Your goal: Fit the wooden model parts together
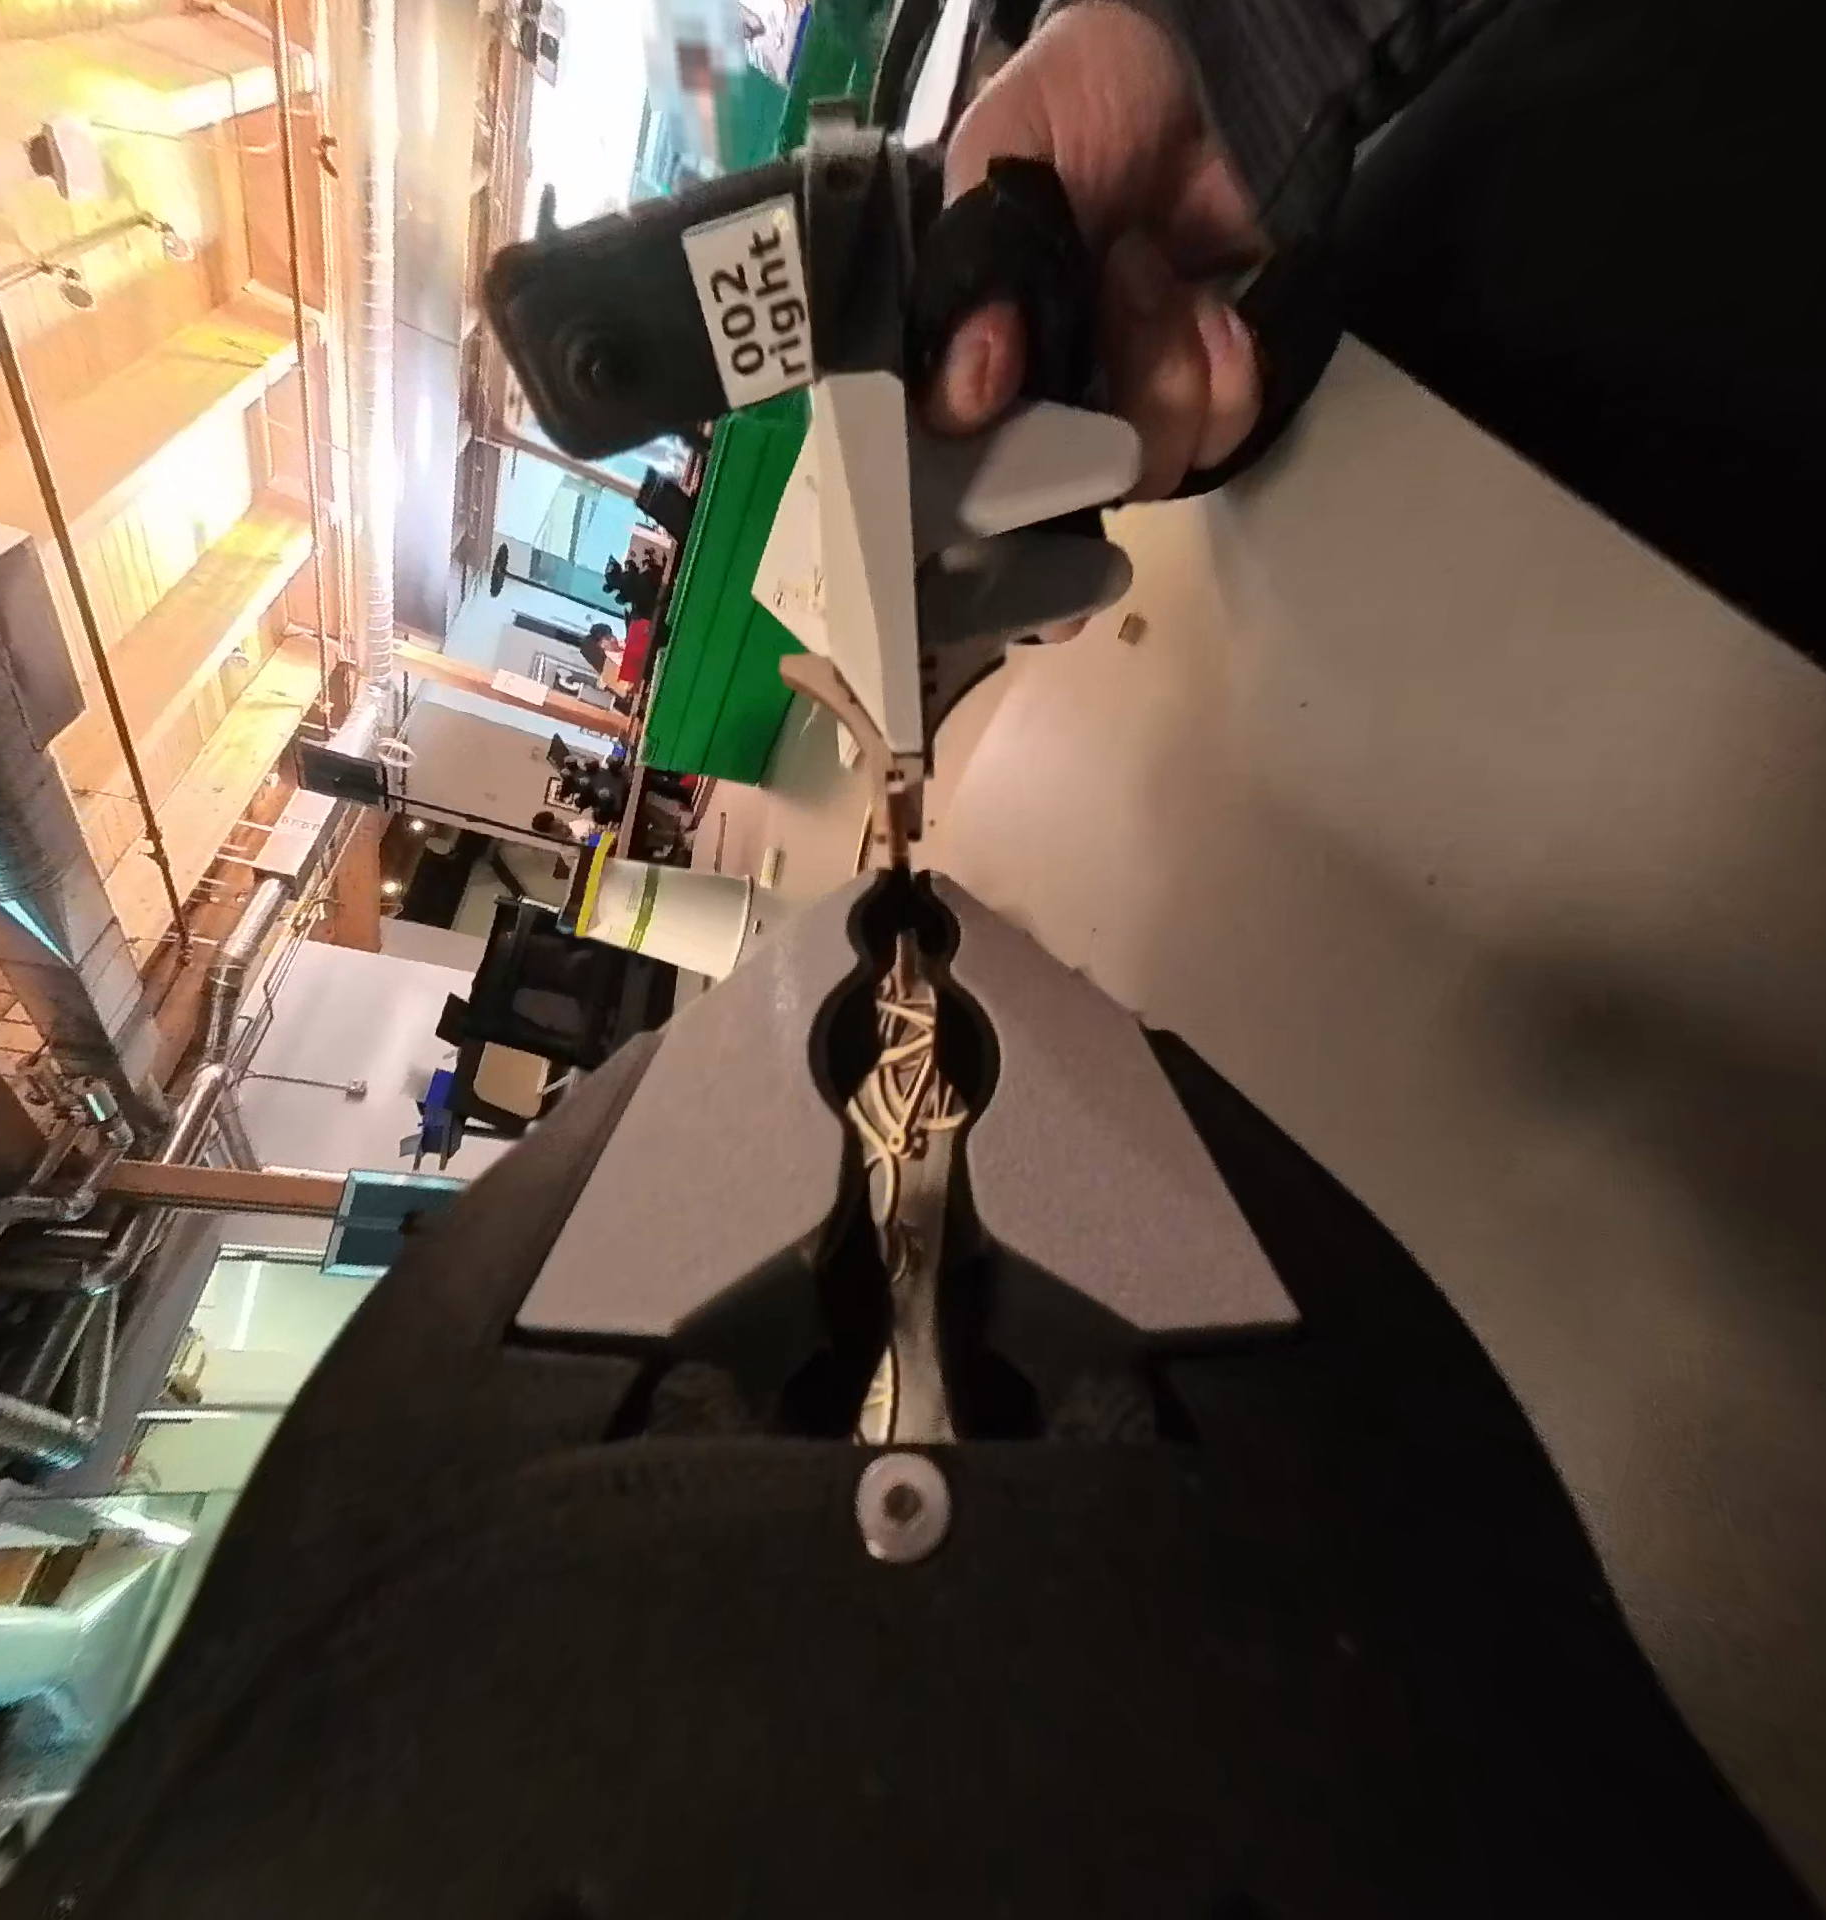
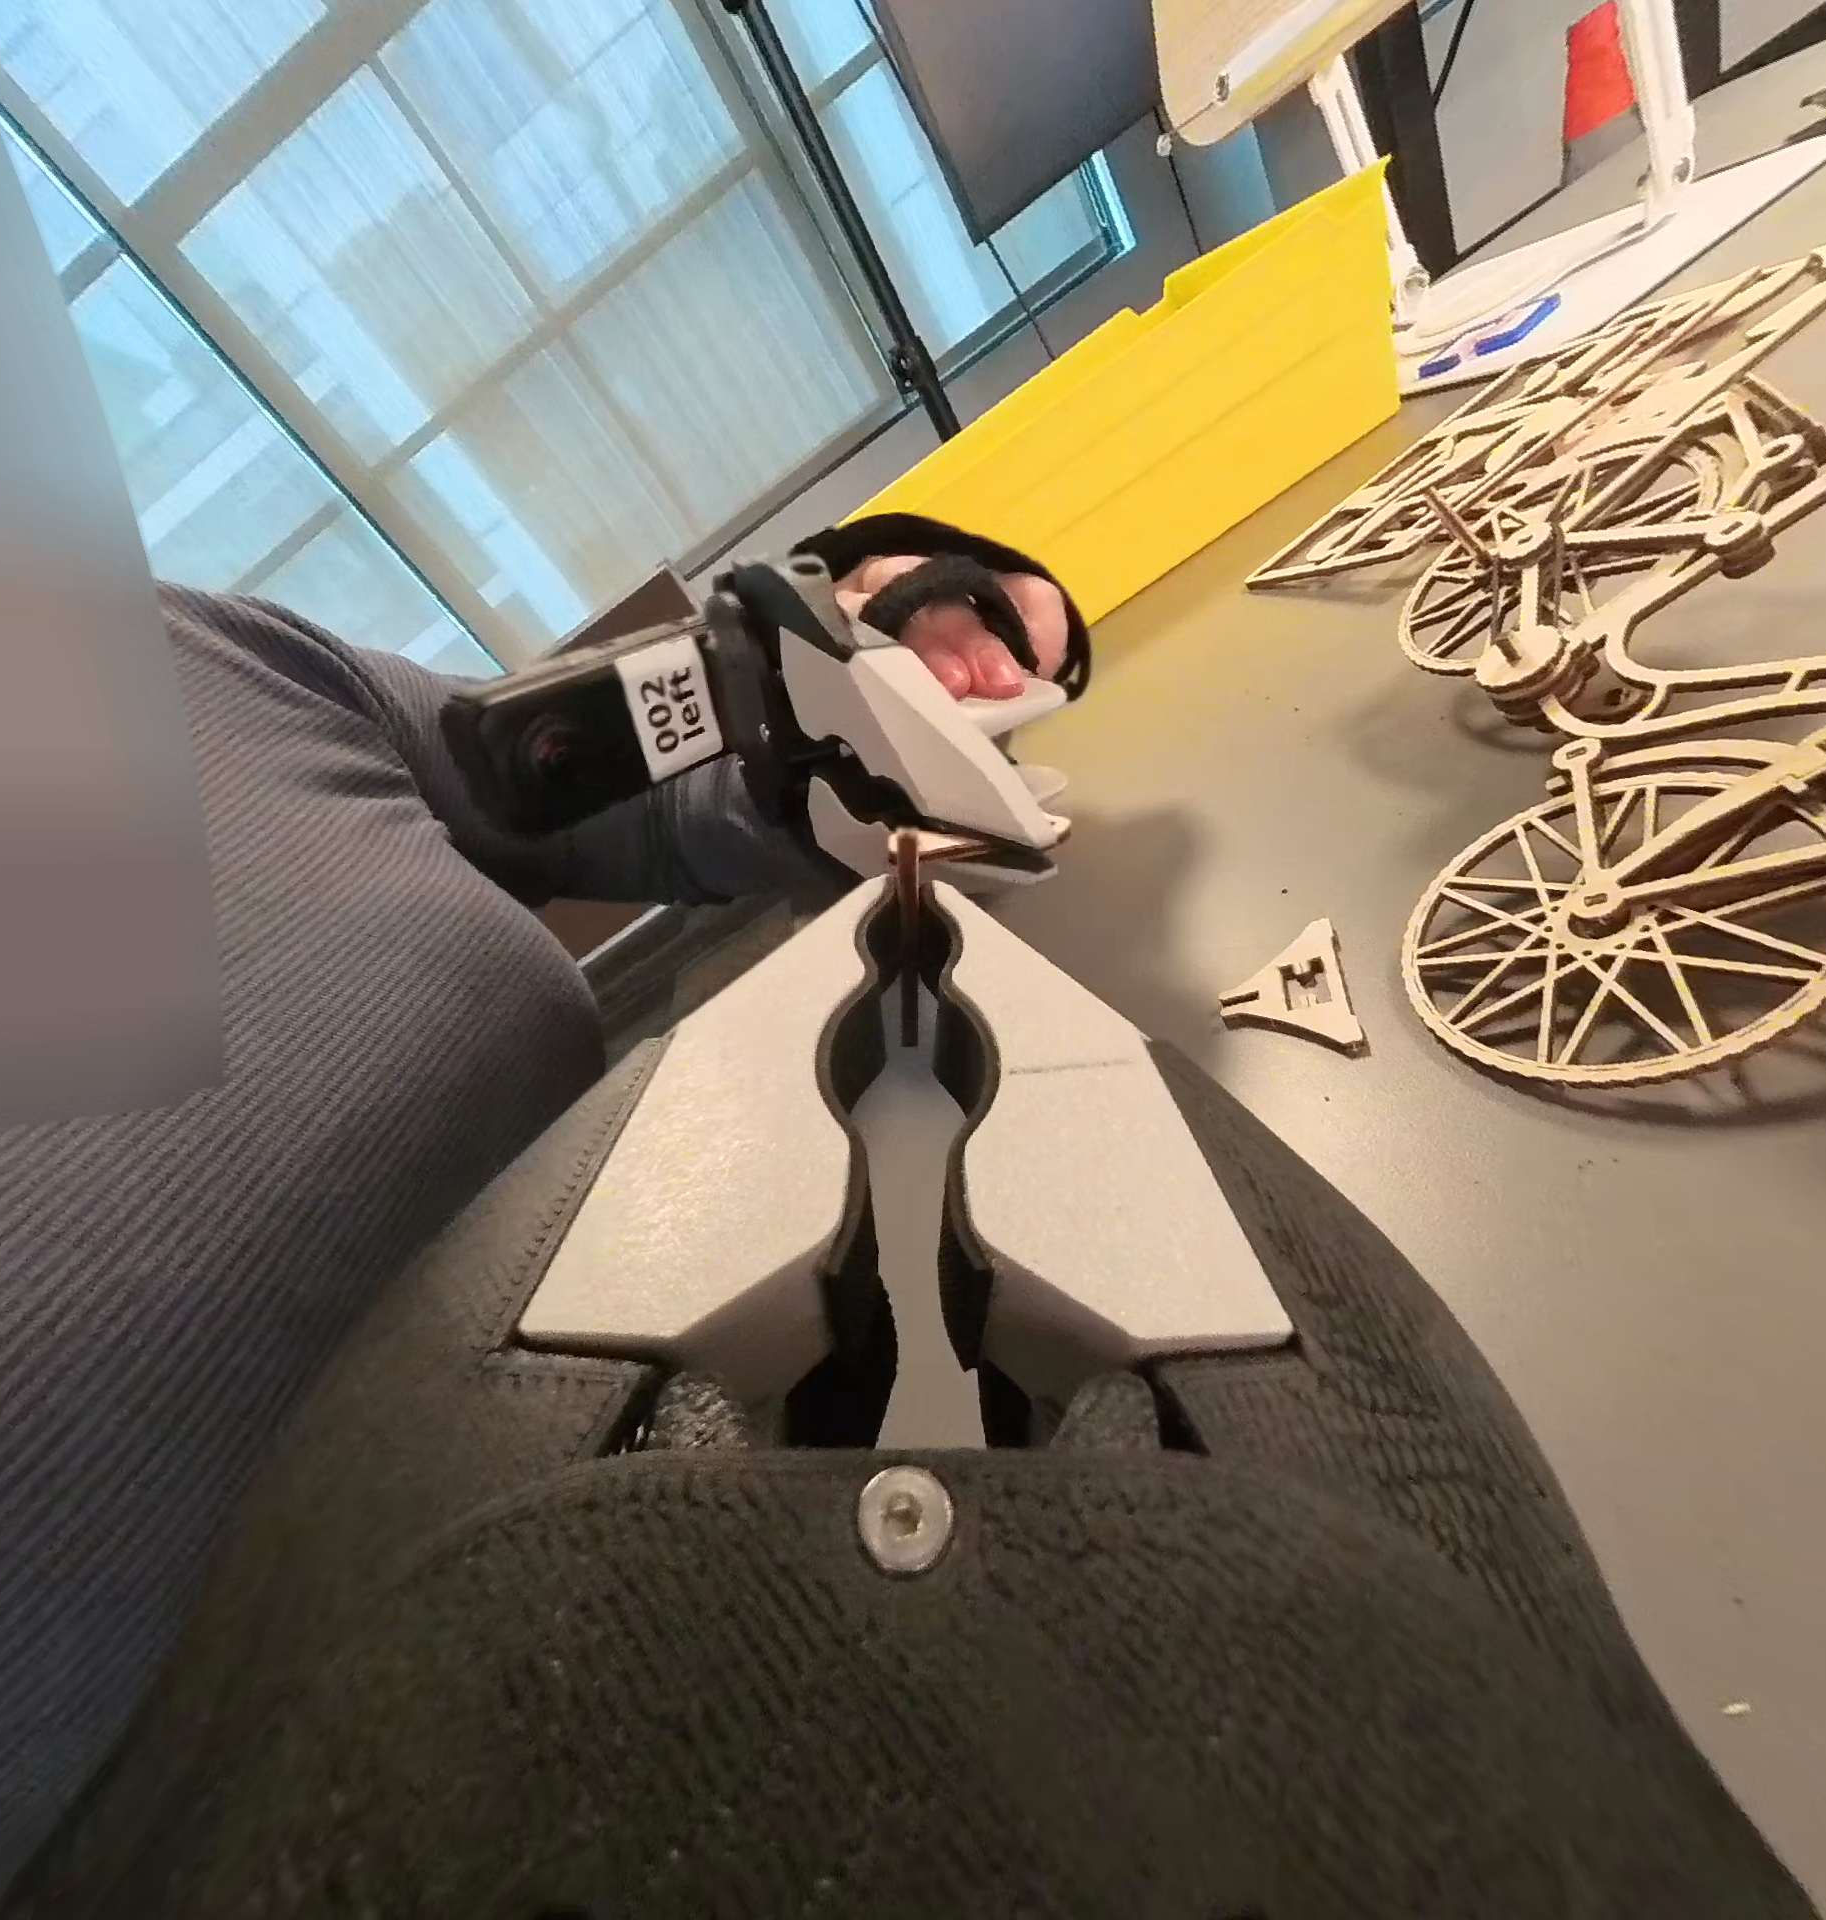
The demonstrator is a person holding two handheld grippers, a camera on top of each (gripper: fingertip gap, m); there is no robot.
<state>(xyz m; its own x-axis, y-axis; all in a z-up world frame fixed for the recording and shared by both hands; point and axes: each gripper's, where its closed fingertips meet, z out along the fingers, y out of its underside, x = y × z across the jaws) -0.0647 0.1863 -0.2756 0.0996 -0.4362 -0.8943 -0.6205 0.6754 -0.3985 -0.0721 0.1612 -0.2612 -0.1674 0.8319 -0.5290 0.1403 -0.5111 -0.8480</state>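
Two small wooden pieces (image 2: 907,868) meeting tip to tip, each pinched in a clenched tool (image 2: 906,894). Bicycle model (image 2: 1615,831) mostly built on table (image 2: 1304,1299); joint unseated

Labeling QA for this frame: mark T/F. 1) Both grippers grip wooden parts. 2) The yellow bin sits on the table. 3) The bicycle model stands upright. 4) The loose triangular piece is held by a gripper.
1) True: the right gripper and the left gripper are each closed on a thin wooden part.
2) True: yellow bin.
3) False: the wooden bicycle model lies flat on the table.
4) False: the triangular piece lies on the table, untouched.
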